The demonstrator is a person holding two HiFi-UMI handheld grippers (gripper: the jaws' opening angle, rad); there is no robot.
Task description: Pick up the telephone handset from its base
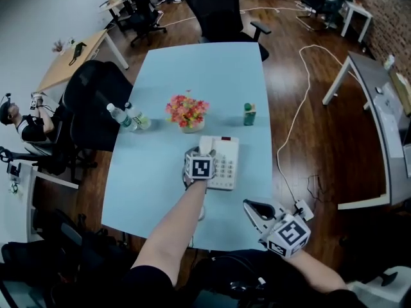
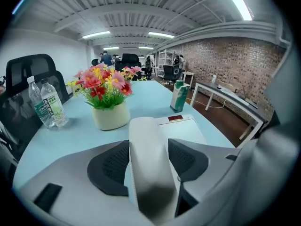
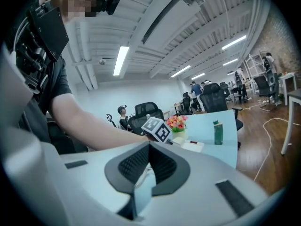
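Observation:
A white telephone base (image 1: 226,167) with a keypad lies on the light blue table (image 1: 192,69), near its front edge. Its white handset (image 2: 146,164) rests along the base's left side. In the head view only the handset's far end (image 1: 207,145) shows past the marker cube. My left gripper (image 1: 200,156) points down over it and stands open, one dark pad on each side of the handset. My right gripper (image 1: 252,207) hovers off the table's front right corner with its jaws shut and empty. In the right gripper view the phone (image 3: 193,146) lies well ahead of it.
A pot of pink and yellow flowers (image 1: 187,113) stands just behind the phone. A green carton (image 1: 250,113) is to its right and two water bottles (image 1: 125,117) to its left. Black chairs (image 1: 96,101) crowd the table's left side. A white cable (image 1: 302,95) runs over the floor at right.

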